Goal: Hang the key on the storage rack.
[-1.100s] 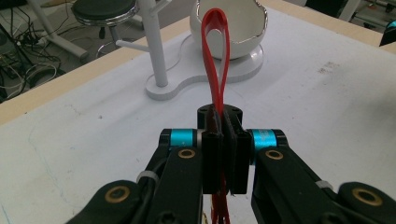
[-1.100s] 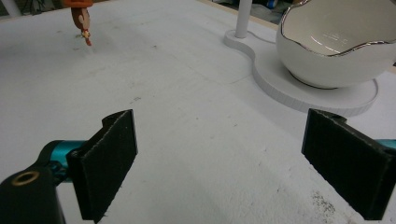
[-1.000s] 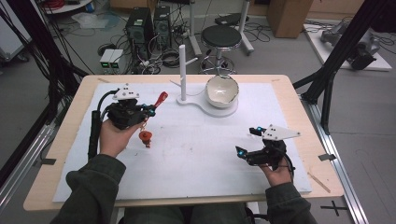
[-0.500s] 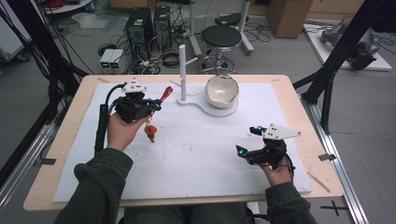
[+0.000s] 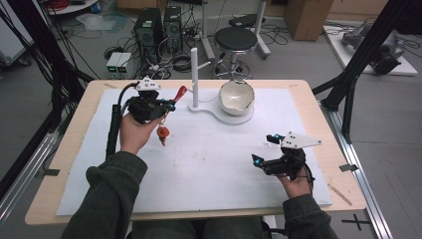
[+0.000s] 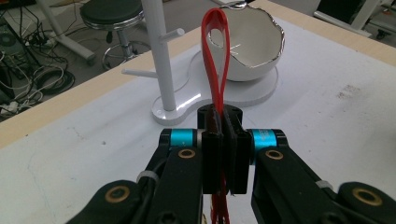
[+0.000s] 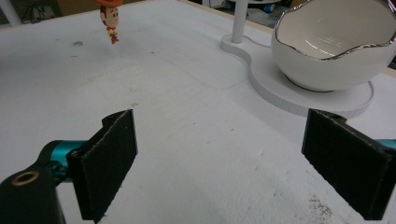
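White-covered table [image 5: 209, 169]: with the left gripper's [image 6: 223, 122] fingers clamped on the red strap [image 6: 215, 56], its loop is best guided level over the peg stand's [image 5: 195, 74] arm, while the right gripper [image 7: 224, 158] is kept wide open and empty.

Wooden table [image 5: 318, 107], white mat [image 5: 209, 164], white peg stand [image 5: 195, 74] with bowl [image 5: 237, 97]

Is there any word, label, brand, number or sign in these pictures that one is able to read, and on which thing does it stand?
None can be read.
Left gripper, red strap, white bowl, white stand: no writing visible.
Small figure: a painted face, no text.
Computer towers on the floor: any labels are too small to read.
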